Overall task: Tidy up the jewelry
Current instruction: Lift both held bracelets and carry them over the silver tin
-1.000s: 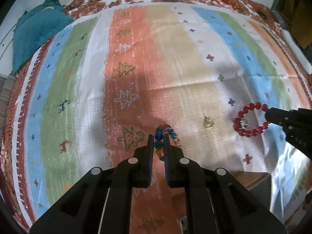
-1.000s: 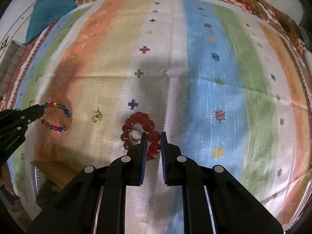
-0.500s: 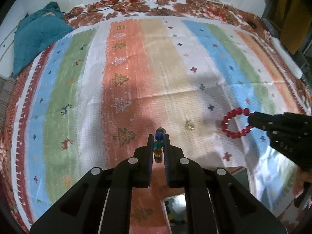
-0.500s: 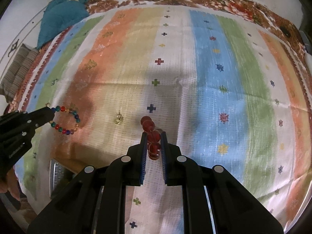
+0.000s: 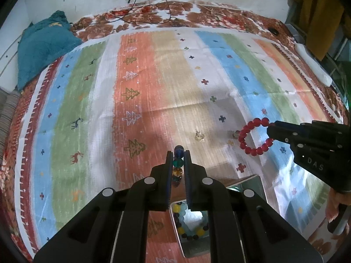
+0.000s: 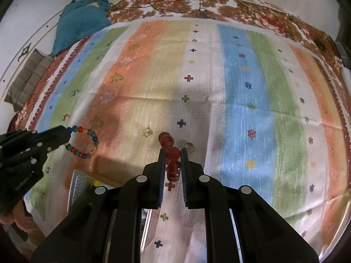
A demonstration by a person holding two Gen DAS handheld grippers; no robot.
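My left gripper [image 5: 178, 156] is shut on a multicoloured bead bracelet [image 5: 177, 164], held edge-on above the striped cloth; the bracelet shows as a ring in the right wrist view [image 6: 84, 141]. My right gripper [image 6: 172, 153] is shut on a red bead bracelet [image 6: 172, 155], also lifted; it hangs as a ring in the left wrist view [image 5: 254, 137]. A small gold ring [image 5: 200, 136] and a clear ring [image 6: 188, 146] lie on the cloth. An open box [image 5: 193, 219] with a mirror and beads sits below the left gripper.
A teal cloth bundle [image 5: 43, 46] lies at the far left corner. A folded striped cushion [image 6: 30, 79] sits at the left edge. Cables [image 5: 142, 11] run along the far floral border. A white object [image 5: 313, 65] lies at the right edge.
Both grippers have risen from the cloth with their bracelets. The clear ring that lay inside the red bracelet stays on the cloth. More of the box shows under the left gripper.
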